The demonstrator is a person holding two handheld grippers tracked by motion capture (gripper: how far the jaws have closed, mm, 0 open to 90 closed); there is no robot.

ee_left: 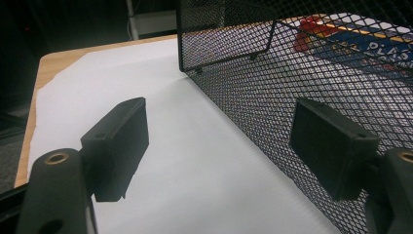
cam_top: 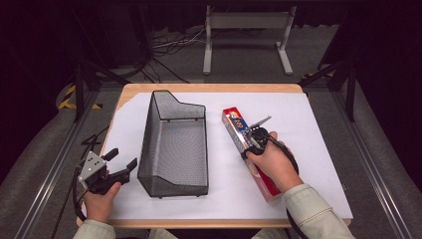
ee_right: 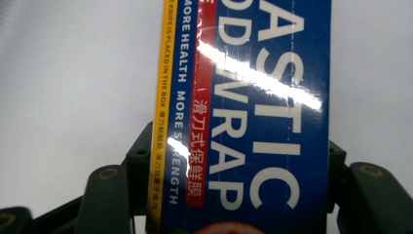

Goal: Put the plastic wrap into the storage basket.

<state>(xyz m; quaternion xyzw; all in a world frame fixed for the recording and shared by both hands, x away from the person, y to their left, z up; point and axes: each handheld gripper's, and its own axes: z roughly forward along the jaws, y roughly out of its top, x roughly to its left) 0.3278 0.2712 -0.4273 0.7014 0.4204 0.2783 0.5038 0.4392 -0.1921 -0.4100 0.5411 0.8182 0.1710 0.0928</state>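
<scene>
Right gripper (cam_top: pixel 252 141) clamped across the plastic wrap box (cam_top: pixel 239 130); in the right gripper view both jaws press the box's (ee_right: pixel 253 117) long sides. Box lies flat on the white sheet (cam_top: pixel 308 129), right of the black mesh basket (cam_top: pixel 174 144), running from mid-table toward the near edge; a strip of sheet separates the two. Basket's tall mesh wall stands between box and left gripper (cam_top: pixel 123 162). Left gripper rests at the near left corner, jaws wide, nothing between them, one pad (ee_left: pixel 331 146) just beside the mesh (ee_left: pixel 272 92). Metal stand (cam_top: pixel 247 37) on the floor beyond the table (cam_top: pixel 209 88).
</scene>
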